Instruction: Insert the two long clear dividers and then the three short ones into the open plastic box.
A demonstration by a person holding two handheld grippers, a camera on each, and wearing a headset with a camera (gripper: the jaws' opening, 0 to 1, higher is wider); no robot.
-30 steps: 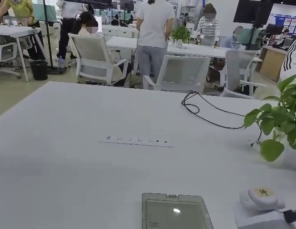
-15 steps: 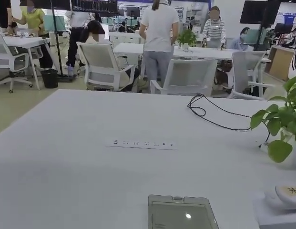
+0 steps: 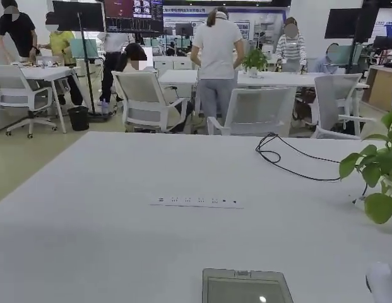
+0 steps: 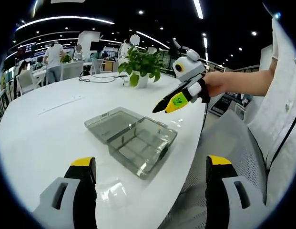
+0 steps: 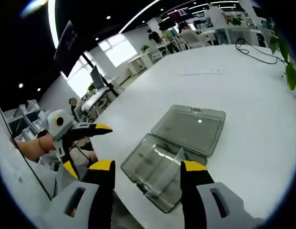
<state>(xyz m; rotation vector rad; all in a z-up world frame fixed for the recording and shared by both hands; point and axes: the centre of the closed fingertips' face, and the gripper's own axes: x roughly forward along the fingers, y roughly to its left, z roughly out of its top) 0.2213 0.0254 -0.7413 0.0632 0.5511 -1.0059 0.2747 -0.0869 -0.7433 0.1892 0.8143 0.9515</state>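
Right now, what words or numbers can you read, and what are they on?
"19", perhaps: on a green sticker on the right gripper. It is small, so I am not sure.
Screens at the back of the room: the writing is too blurred to read.
Marks on the strip in the table: too small to read.

The left gripper (image 4: 150, 164) and right gripper (image 5: 148, 166) are showing grey bodies, black jaws and yellow tips. A green sticker (image 4: 178, 100) is sitting by the right gripper's tip. Behind that gripper the person is wearing a white garment (image 4: 276, 119) with dark piping.
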